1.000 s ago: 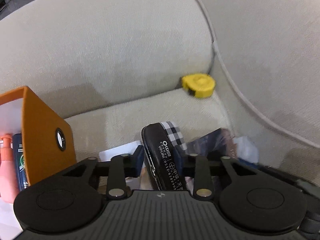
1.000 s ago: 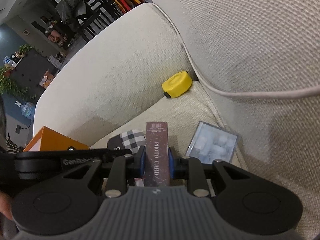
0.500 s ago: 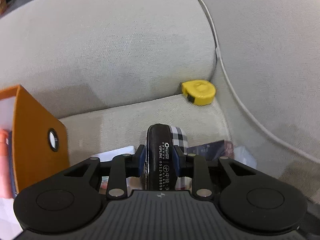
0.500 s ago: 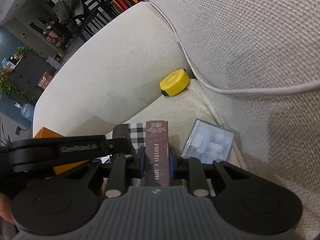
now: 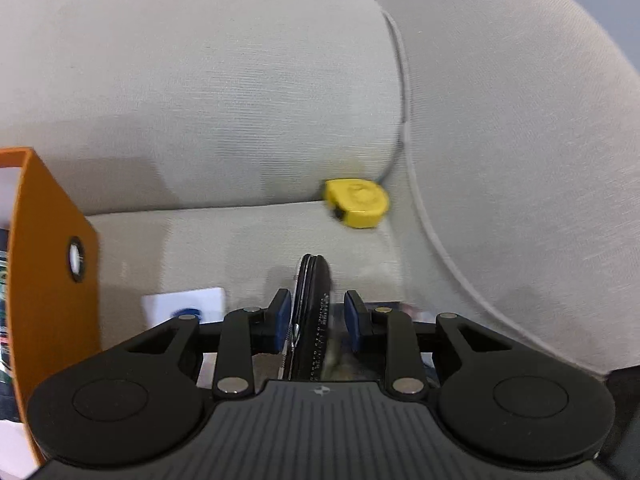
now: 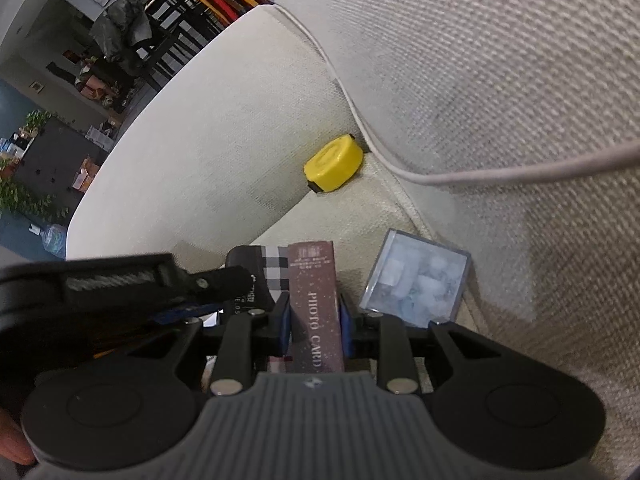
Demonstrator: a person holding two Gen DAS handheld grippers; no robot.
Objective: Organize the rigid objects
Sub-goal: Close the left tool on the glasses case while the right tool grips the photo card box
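Tongs in both hands were full above the sofa seat point(image 5: 224, 240): the left tongs point(image 5: 317, 318) clenched a black case point(image 5: 316, 300) edge-up at lower centre, while the right tongs point(image 6: 314, 320), pads just easing, clasped a maroon photo-card box point(image 6: 314, 300). Both items appeared lifted for sorting, probably bound for the orange box point(image 5: 48, 264) at left; a yellow tape measure point(image 5: 358, 202) waited in the cushion corner.

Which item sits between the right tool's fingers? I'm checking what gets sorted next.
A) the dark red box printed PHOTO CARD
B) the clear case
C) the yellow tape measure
A: the PHOTO CARD box stands between the right tool fingers; the tape measure and clear case lie on the sofa.
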